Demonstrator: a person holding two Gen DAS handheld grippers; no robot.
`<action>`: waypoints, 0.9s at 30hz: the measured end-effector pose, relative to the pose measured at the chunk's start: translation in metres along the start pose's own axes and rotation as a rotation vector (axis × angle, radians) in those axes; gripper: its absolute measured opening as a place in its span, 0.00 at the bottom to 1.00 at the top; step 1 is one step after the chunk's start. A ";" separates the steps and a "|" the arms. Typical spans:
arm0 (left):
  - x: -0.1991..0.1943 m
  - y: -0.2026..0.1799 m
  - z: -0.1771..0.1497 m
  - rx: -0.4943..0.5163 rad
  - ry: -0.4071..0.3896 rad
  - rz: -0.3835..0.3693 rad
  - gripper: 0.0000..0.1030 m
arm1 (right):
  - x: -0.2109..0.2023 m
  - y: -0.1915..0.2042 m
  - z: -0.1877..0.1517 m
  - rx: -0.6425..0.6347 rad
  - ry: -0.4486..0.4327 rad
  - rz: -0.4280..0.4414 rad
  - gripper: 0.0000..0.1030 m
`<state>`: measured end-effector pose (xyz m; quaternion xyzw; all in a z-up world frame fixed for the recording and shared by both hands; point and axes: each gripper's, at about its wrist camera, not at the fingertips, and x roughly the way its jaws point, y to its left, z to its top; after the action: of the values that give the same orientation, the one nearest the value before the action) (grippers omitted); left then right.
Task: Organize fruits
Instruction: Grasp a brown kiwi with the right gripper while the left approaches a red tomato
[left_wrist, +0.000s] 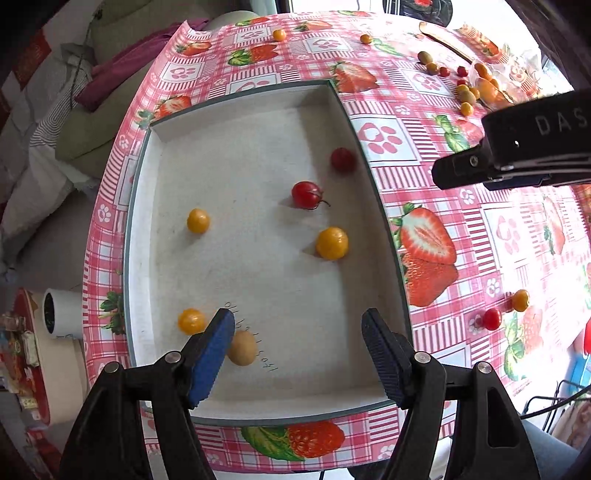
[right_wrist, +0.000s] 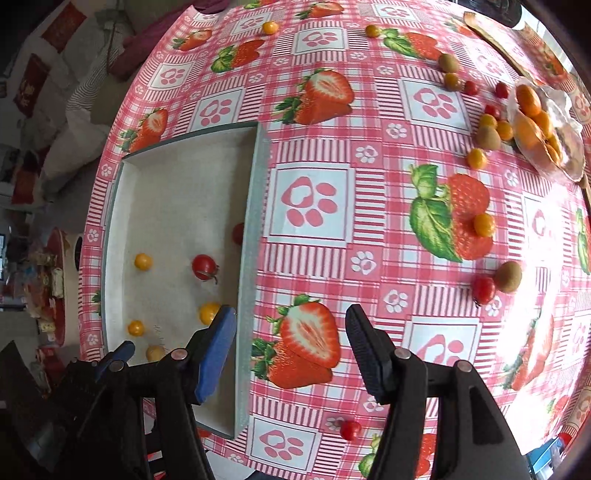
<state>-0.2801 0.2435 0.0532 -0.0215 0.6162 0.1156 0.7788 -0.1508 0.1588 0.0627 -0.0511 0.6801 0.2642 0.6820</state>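
A white tray (left_wrist: 236, 103) lies on the strawberry tablecloth and holds two red tomatoes (left_wrist: 306, 195), three yellow fruits (left_wrist: 331, 243) and a small kiwi (left_wrist: 242, 348). My left gripper (left_wrist: 299, 332) is open and empty above the tray's near end. My right gripper (right_wrist: 291, 330) is open and empty over the cloth just right of the tray (right_wrist: 255, 229). Loose fruit lies to its right: a red tomato (right_wrist: 484, 290), a kiwi (right_wrist: 508, 276) and a yellow fruit (right_wrist: 484, 224).
More small fruits (right_wrist: 487, 137) cluster at the far right beside a clear dish of orange fruit (right_wrist: 543, 129). One red tomato (right_wrist: 350, 430) lies near the table's front edge. A sofa with cushions (left_wrist: 55, 122) stands left of the table.
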 end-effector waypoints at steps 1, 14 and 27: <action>-0.002 -0.005 0.002 0.010 -0.004 -0.006 0.71 | -0.003 -0.011 -0.003 0.018 0.001 -0.008 0.64; -0.011 -0.075 0.006 0.168 -0.014 -0.081 0.71 | -0.019 -0.127 -0.062 0.192 0.037 -0.119 0.64; 0.017 -0.126 -0.017 0.244 0.059 -0.118 0.71 | -0.015 -0.138 -0.086 0.105 0.071 -0.062 0.64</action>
<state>-0.2669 0.1204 0.0187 0.0337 0.6461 -0.0072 0.7625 -0.1682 -0.0002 0.0309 -0.0456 0.7150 0.2048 0.6669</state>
